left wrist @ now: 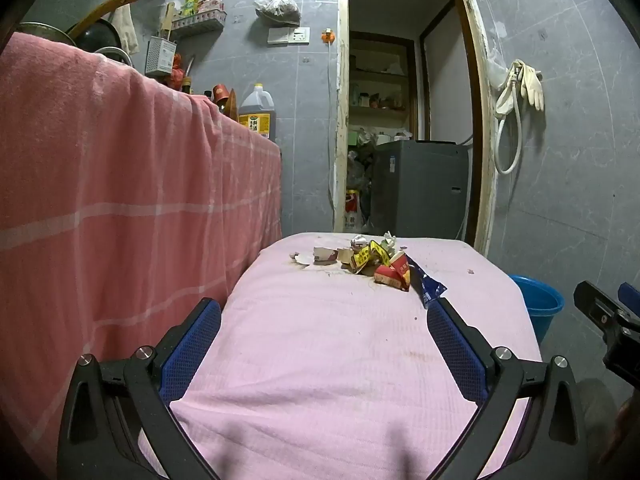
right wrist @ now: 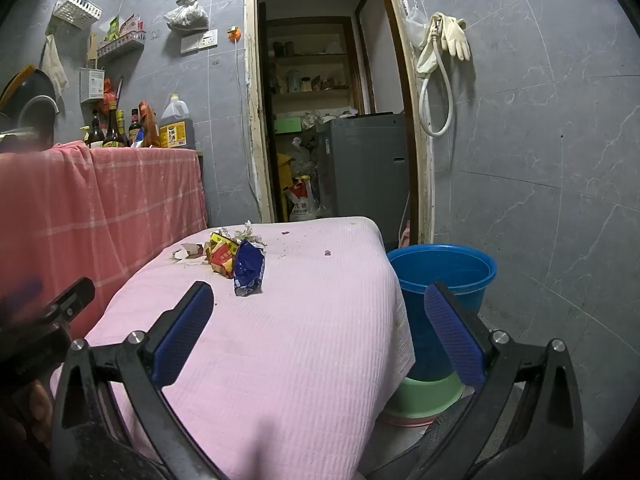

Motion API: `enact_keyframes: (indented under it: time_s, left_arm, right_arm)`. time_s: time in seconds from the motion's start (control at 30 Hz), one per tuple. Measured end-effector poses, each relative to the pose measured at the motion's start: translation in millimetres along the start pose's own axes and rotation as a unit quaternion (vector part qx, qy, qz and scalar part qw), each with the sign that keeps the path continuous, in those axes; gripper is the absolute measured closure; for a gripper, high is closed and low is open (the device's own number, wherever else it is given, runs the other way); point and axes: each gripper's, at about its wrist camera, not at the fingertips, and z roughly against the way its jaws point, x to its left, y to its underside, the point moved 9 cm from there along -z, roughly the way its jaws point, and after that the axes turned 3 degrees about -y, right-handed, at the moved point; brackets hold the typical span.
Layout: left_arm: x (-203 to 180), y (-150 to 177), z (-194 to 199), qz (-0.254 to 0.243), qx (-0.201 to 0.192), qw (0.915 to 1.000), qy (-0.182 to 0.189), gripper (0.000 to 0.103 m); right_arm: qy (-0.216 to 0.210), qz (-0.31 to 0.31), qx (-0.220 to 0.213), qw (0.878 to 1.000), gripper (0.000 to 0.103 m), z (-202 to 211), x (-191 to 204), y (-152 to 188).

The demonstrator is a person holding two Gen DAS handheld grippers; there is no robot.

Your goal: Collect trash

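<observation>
A pile of trash (left wrist: pixel 368 258) lies at the far end of a table covered in pink cloth (left wrist: pixel 320 360): torn cardboard, yellow and red wrappers, crumpled paper and a blue wrapper (left wrist: pixel 430 286). It also shows in the right wrist view (right wrist: pixel 230 254), with the blue wrapper (right wrist: pixel 249 270) nearest. My left gripper (left wrist: pixel 324 308) is open and empty, well short of the pile. My right gripper (right wrist: pixel 320 292) is open and empty over the table's right edge (right wrist: pixel 400 312). A blue bucket (right wrist: pixel 444 276) stands on the floor right of the table.
A counter draped in pink checked cloth (left wrist: pixel 120 208) stands to the left, with bottles and an oil jug (right wrist: pixel 176 122) on it. A doorway (left wrist: pixel 404 120) lies beyond, with a grey appliance (right wrist: pixel 366 160). A green basin (right wrist: pixel 424 394) sits under the bucket. Gloves and hose (right wrist: pixel 440 52) hang on the wall.
</observation>
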Motion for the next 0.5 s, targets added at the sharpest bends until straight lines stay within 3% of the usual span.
enact_keyframes:
  time_s: [0.5]
  left_arm:
    - [-0.3, 0.5, 0.1, 0.000, 0.003, 1.0000, 0.002, 0.002]
  right_arm:
    - [-0.001, -0.002, 0.000, 1.000, 0.000, 0.4, -0.1, -0.1]
